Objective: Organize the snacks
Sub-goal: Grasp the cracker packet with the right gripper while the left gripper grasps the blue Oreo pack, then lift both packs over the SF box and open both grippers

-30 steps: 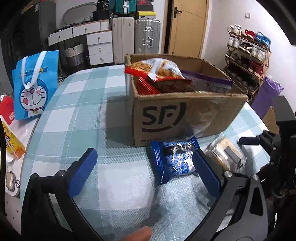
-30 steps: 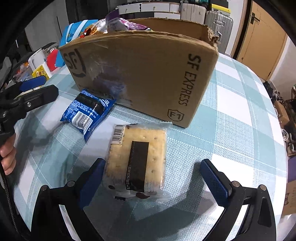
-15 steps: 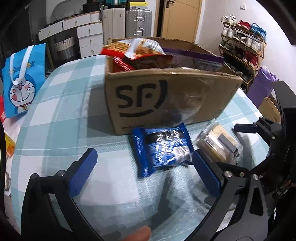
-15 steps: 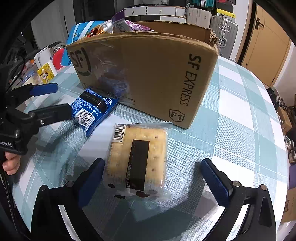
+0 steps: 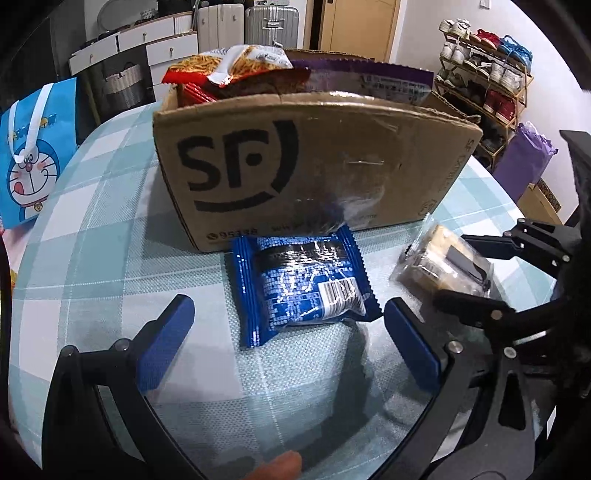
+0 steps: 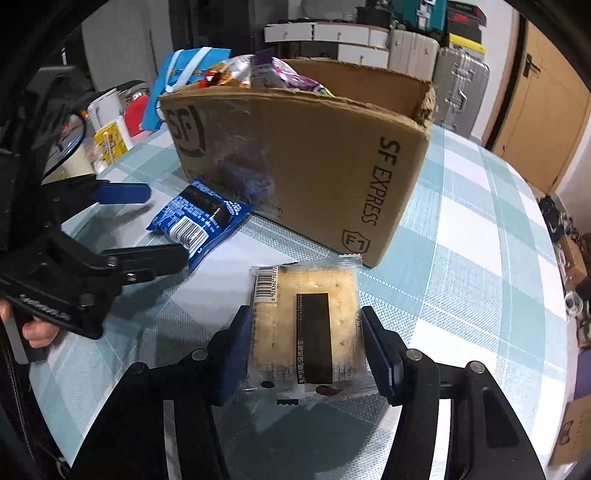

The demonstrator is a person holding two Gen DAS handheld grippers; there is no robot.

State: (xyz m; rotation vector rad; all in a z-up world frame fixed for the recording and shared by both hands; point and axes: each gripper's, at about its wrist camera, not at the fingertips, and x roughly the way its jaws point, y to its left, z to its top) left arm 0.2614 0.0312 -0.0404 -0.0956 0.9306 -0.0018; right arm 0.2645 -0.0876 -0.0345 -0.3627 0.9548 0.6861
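A brown SF Express cardboard box stands on the checked table, holding several snack bags; it also shows in the right wrist view. A blue snack packet lies in front of it, between the blue pads of my open left gripper; the packet also shows in the right wrist view. My right gripper is shut on a clear-wrapped cracker pack that rests on the table. The cracker pack also shows in the left wrist view, with the right gripper's fingers around it.
A blue Doraemon bag stands at the table's left edge. Small items crowd that side. Suitcases and drawers line the far wall, a shoe rack stands at the right. The table edge curves close on the right.
My left gripper has moved forward and right until the blue packet lies between its pads. My right gripper has moved forward and closed on the cracker pack.
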